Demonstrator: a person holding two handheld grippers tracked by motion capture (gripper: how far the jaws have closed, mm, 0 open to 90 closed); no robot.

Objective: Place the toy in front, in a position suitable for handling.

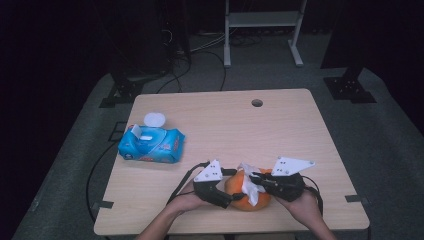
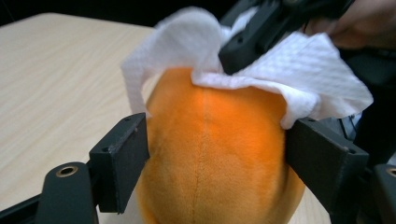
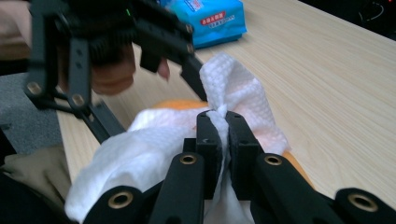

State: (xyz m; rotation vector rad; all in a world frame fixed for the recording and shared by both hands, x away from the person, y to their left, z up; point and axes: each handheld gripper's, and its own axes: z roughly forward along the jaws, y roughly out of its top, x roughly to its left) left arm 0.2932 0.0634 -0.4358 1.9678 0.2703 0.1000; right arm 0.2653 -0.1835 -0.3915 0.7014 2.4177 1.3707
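An orange plush ball (image 1: 239, 184) lies near the table's front edge, between both hands. My left gripper (image 1: 234, 194) comes in from the left. Its two black jaws stand on either side of the ball (image 2: 219, 140), and both pads touch its flanks. A white wipe (image 1: 251, 188) is draped over the top of the ball (image 2: 299, 70). My right gripper (image 1: 256, 179) reaches in from the right and is shut on a bunched fold of that wipe (image 3: 233, 84), with the pinch (image 3: 223, 126) just above the orange surface.
A blue pack of wet wipes (image 1: 151, 144) lies at the table's left with its round white lid (image 1: 154, 119) flipped open. A cable hole (image 1: 257, 103) sits near the far edge of the wooden table (image 1: 280, 130). Cables trail from both grippers.
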